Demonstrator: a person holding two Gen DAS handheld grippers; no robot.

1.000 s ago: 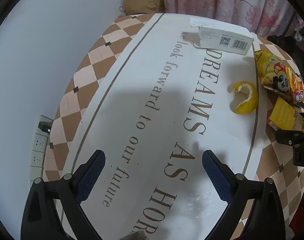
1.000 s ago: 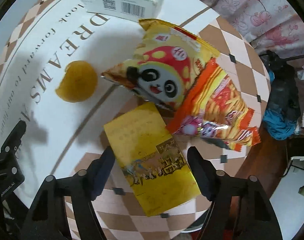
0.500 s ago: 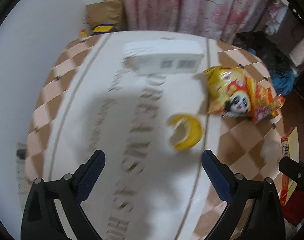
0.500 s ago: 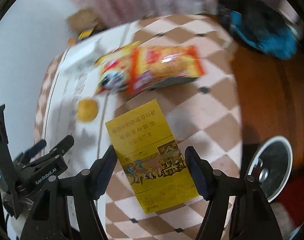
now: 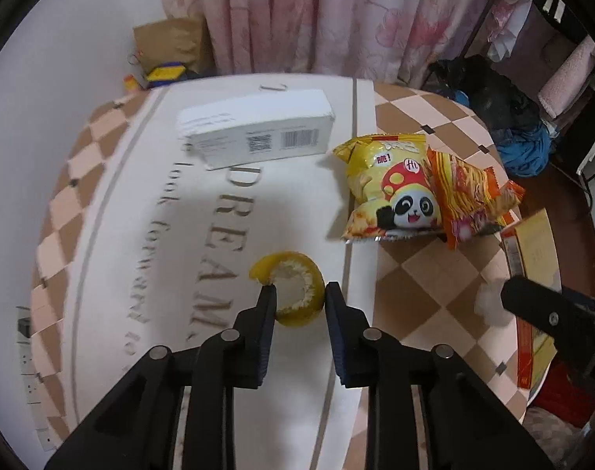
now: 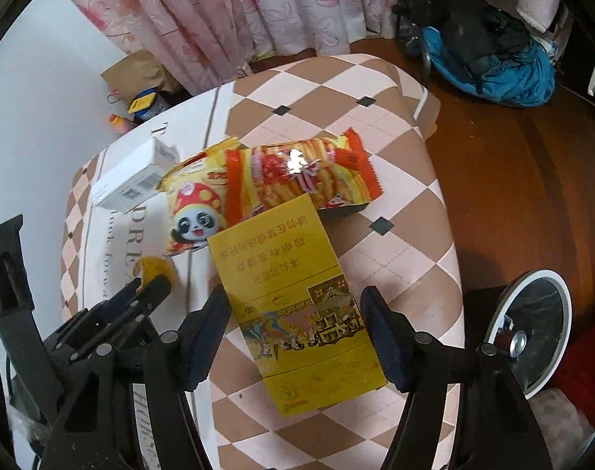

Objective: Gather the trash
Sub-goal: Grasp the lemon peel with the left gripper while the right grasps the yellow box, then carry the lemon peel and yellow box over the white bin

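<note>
We see left gripper [image 5: 300, 293] jaws clenched on peel [image 5: 297, 293]; right gripper [image 6: 297, 313] jaws released, flanking yellow box [image 6: 297, 301] on desk [image 6: 399, 235].

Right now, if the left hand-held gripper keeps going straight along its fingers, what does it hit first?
The left hand-held gripper already has the yellow peel between its narrowed fingers. Straight beyond lies bare tablecloth, then probably the white box, though depth is unclear. The panda snack bag sits off to the right.
</note>
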